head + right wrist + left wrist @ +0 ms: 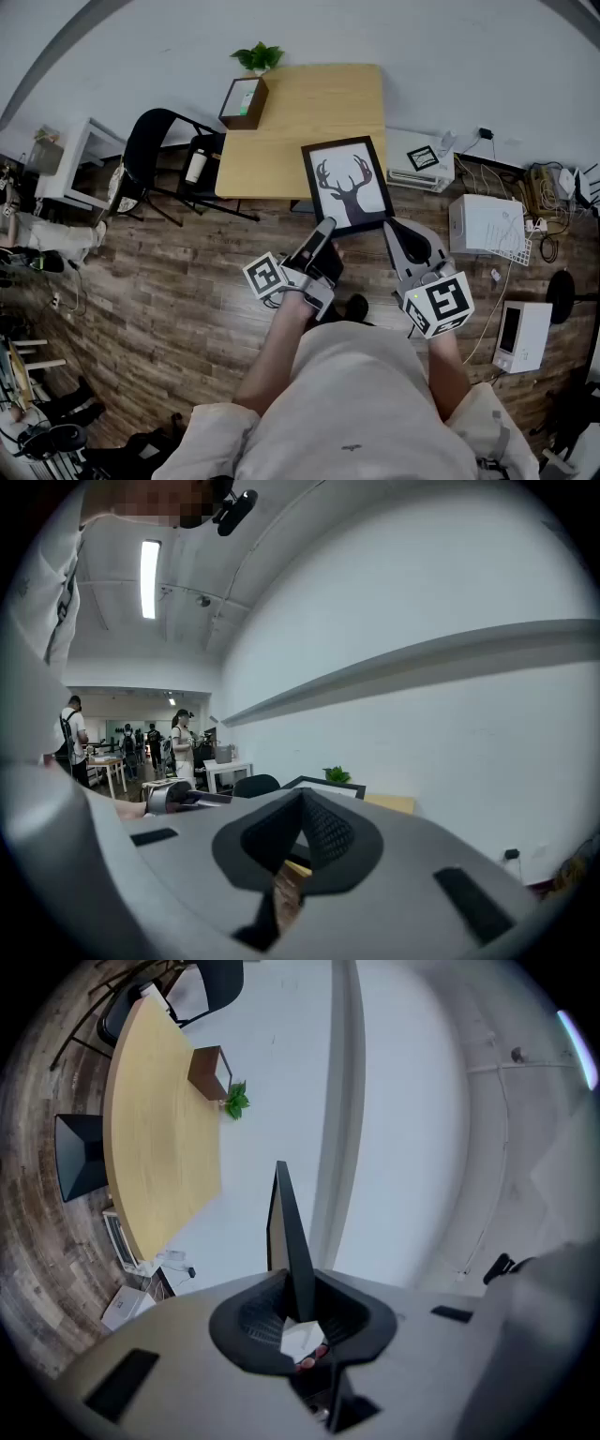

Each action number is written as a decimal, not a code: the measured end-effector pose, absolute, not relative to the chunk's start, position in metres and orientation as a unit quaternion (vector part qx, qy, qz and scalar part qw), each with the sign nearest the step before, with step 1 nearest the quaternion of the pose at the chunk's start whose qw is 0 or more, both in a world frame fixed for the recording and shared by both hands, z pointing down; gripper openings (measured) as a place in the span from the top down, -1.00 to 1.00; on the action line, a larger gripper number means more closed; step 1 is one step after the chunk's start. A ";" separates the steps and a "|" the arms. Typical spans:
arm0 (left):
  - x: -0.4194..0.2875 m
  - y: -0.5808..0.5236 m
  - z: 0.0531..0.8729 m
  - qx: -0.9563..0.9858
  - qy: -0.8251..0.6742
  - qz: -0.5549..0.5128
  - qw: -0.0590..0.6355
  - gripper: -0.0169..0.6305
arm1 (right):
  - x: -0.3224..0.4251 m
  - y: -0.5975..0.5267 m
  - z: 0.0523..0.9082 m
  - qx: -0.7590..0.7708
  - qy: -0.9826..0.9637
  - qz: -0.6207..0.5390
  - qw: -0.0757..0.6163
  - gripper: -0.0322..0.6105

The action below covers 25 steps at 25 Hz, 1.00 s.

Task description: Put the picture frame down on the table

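Note:
A black picture frame (pixel 347 185) with a deer-antler print is held in the air over the wood floor, just in front of the light wooden table (pixel 309 103). My left gripper (pixel 326 225) is shut on the frame's near left edge. In the left gripper view the frame (pixel 291 1241) stands edge-on between the shut jaws of the left gripper (pixel 298 1309), with the table (pixel 155 1138) off to the left. My right gripper (pixel 390 225) is shut on the near right corner. The frame's top (pixel 328 786) shows beyond the right gripper (pixel 302 803).
A brown box (pixel 243 103) and a small green plant (pixel 258 58) stand at the table's far left corner. A black chair (pixel 155 150) is left of the table. White boxes (pixel 487 225) and cables lie on the floor at right. People (pixel 178 742) stand far back.

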State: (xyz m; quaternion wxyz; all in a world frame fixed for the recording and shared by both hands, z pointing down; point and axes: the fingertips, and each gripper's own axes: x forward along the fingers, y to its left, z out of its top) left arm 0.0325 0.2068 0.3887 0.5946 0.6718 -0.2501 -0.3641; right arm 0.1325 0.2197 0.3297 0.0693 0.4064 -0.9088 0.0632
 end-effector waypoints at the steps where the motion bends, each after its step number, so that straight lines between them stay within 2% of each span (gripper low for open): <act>1: 0.033 0.207 0.389 0.672 -0.251 -0.364 0.595 0.77 | 0.133 0.219 0.330 0.406 -0.909 0.063 0.070 0.91; 25: 0.025 0.195 0.395 0.669 -0.255 -0.367 0.594 0.77 | 0.133 0.201 0.331 0.413 -0.907 0.071 0.046 0.90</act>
